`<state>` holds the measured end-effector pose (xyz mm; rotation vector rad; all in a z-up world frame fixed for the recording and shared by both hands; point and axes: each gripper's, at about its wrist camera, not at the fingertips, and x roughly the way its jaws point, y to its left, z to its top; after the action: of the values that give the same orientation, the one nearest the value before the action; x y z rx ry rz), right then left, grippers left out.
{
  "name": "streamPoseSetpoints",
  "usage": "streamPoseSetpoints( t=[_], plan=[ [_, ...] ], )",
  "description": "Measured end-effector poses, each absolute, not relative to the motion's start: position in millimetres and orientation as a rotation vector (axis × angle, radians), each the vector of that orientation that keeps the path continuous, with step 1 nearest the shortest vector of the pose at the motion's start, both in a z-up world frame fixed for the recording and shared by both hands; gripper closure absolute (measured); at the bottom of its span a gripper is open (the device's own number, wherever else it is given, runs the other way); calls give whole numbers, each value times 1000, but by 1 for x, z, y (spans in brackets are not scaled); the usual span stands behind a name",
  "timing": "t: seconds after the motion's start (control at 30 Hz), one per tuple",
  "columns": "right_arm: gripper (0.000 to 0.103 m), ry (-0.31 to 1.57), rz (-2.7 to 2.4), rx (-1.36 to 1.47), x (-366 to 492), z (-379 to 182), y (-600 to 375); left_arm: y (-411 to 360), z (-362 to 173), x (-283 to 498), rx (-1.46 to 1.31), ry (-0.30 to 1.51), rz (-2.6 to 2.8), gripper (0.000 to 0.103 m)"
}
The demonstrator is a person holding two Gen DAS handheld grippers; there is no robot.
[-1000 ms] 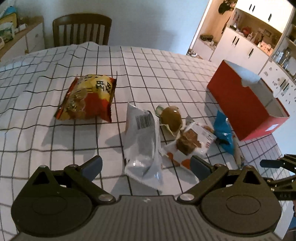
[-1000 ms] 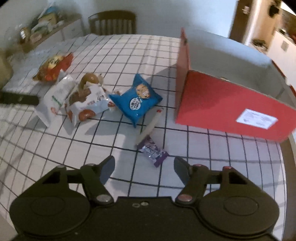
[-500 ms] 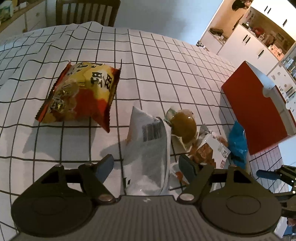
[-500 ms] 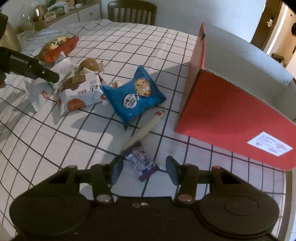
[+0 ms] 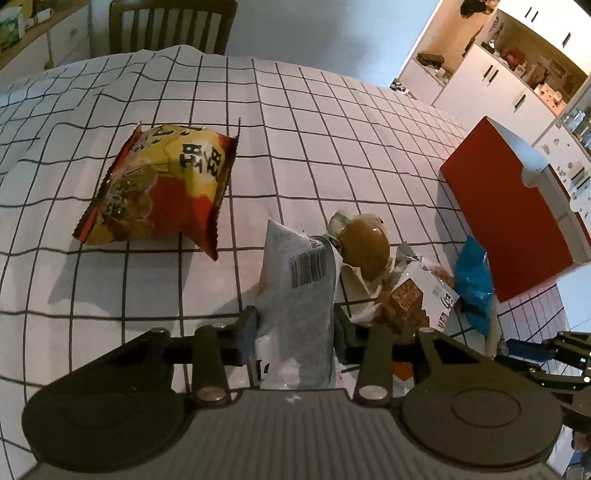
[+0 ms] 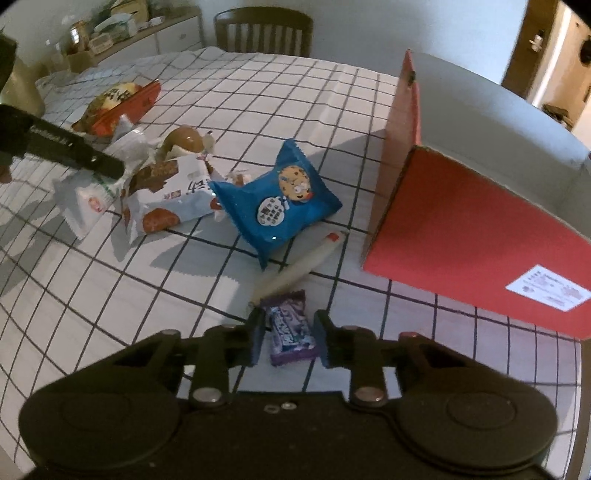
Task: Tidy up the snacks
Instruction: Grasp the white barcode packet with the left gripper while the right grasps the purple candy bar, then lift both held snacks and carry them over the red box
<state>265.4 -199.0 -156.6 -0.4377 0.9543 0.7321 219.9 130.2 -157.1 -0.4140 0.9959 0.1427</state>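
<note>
My left gripper (image 5: 295, 328) points down at a white snack packet (image 5: 295, 288) with a barcode. Its jaws are closing, and both pads touch the packet's sides and pinch it. The jaws of my right gripper (image 6: 290, 338) are closing around a small purple candy wrapper (image 6: 290, 332) that lies flat on the checked tablecloth (image 6: 184, 295). A thin gap shows on each side of it. The open red box (image 6: 461, 236) stands to the right. A blue cookie packet (image 6: 280, 203) and a cream stick (image 6: 299, 269) lie just beyond the candy.
A yellow and red chip bag (image 5: 162, 192) lies at the left. A round brown snack (image 5: 364, 245) and a white cake packet (image 5: 413, 295) crowd against the white packet. A wooden chair (image 5: 170, 26) stands behind the table, with white cabinets (image 5: 491, 85) at the far right.
Both grippers came forward and down over their snacks. Both pairs of jaws narrowed from wide open, the left onto the white packet and the right around the purple candy.
</note>
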Motion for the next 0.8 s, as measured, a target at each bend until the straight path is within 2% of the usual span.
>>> streamPoseSetpoints(
  t=[0.33,0.8],
  plan=[
    [81,983,625,-357,247,-151,-206,129,-153,186,-437,999,165,67],
    [81,952,579,-275,209,-108,-224,118,-130,142,-471,989,173,67]
  ],
)
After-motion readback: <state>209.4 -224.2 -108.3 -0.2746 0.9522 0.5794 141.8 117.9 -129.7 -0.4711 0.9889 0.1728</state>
